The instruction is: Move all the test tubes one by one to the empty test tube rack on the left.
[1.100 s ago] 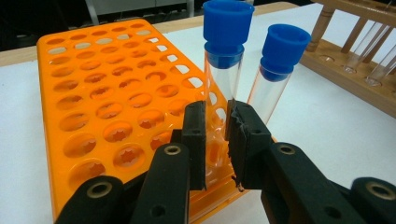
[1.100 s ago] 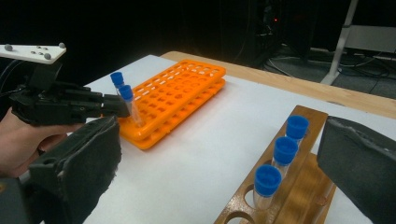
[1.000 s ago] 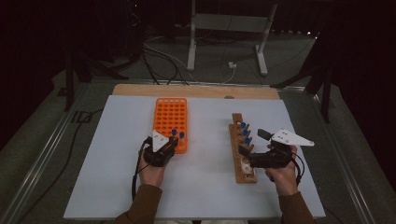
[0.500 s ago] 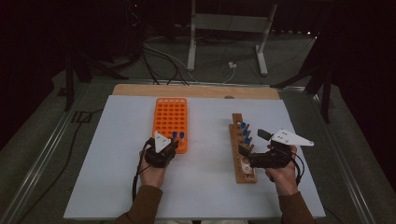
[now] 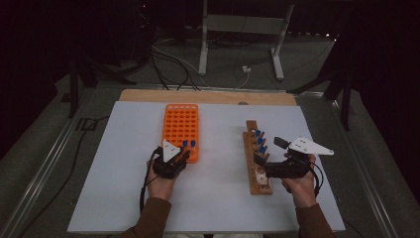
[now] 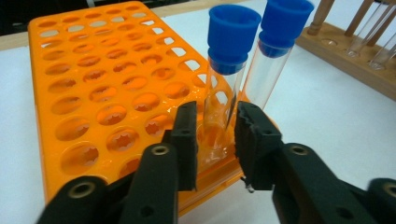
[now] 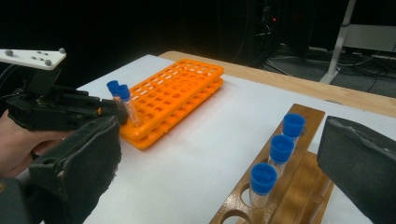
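At lower centre of the left gripper view, our left claw (image 6: 212, 140) has just been opening around a capped tube (image 6: 223, 88) seated in the orange rack's (image 6: 93, 93) near corner. Pulling away carelessly, we could tip it against the neighbouring tube (image 6: 275, 56).

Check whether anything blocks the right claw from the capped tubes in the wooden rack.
Nothing visible does: the open right claw sits at the wooden rack, with only open air before the nearest blue-capped tube.

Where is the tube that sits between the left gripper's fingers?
The tube stands in the near right corner of the orange rack, beside a second blue-capped tube; in the high view that corner faces the wooden rack.
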Motion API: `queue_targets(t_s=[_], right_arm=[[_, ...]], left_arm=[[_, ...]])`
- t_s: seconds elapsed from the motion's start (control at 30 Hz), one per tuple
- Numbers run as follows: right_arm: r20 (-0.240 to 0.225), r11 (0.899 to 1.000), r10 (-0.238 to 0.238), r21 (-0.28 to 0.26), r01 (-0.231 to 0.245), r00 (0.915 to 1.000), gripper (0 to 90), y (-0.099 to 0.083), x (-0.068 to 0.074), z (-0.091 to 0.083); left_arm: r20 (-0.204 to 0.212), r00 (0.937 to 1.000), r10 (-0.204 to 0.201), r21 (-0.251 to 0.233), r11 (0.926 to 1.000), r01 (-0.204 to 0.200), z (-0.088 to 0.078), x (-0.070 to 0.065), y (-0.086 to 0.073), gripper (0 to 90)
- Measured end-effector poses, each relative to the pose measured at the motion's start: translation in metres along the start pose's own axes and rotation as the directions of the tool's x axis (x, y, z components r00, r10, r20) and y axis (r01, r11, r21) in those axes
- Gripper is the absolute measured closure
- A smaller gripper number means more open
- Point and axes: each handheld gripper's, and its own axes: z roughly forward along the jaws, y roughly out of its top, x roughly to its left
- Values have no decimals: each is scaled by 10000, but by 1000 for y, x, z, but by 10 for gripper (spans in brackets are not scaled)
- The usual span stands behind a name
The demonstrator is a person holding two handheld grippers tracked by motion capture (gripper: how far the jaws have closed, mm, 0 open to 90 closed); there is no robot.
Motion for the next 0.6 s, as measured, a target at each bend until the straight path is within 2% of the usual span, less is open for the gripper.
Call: queue_targets(t_s=[0.2, 0.33, 0.43, 0.6], right_arm=[[85, 9999, -19, 101, 18, 10000, 2, -2, -2, 1], [125, 9998, 33, 201, -35, 9999, 2, -3, -4, 3], [191, 9993, 127, 362, -134, 9997, 2, -6, -7, 6], [488, 9972, -136, 737, 100, 9987, 54, -10, -9, 11]], left_arm=[[306, 9992, -242, -489, 9985, 256, -11, 4, 4, 566], [786, 9960, -431, -782, 9957, 493, -21, 8, 7, 502], [1053, 9925, -625, -948, 9928, 726, -30, 10, 9, 401], [1087, 9907, -816, -1027, 9904, 929, -40, 6, 10, 185]])
